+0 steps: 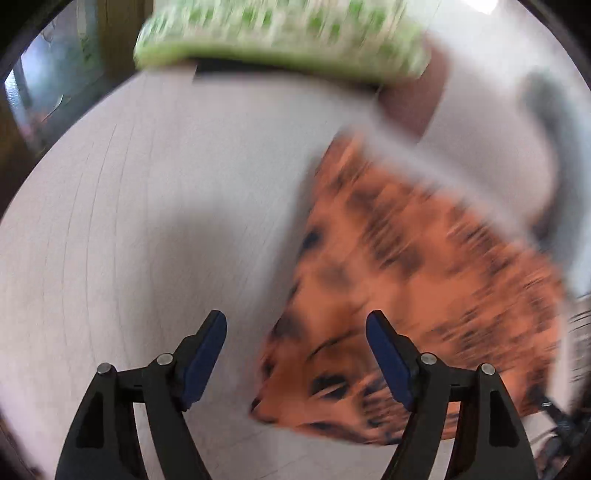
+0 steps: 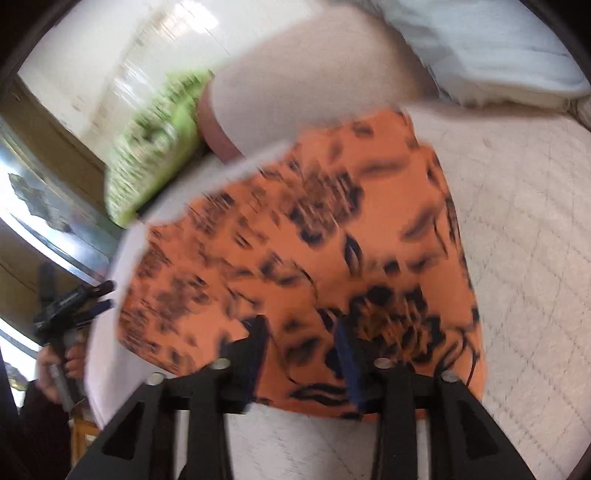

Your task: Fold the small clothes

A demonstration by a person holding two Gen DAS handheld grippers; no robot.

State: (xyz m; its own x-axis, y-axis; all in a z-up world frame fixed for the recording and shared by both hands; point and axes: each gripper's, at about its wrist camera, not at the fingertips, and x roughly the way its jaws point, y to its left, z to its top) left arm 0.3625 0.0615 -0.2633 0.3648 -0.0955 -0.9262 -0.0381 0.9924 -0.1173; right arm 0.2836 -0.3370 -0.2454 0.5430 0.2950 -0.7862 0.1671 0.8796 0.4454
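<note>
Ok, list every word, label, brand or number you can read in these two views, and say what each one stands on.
None can be read.
Orange cloth: black blotches only, a print and not letters, smeared by motion blur.
Green-and-white fabric: a dotted pattern, too blurred to tell any lettering.
White surface: plain, no markings.
Both tools: no label visible.

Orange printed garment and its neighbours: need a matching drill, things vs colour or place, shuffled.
Things:
1. orange printed garment
2. green patterned bundle
3. left gripper
4. pale cloth pile

Descriptions:
A. far edge of the table, green and white
B. jaws apart above bare table beside the garment's corner
C. top right of the right wrist view, whitish blue
D. spread flat on the white table, dark blotches

Pairs: 1-D, 2-A, 3-B, 4-C
</note>
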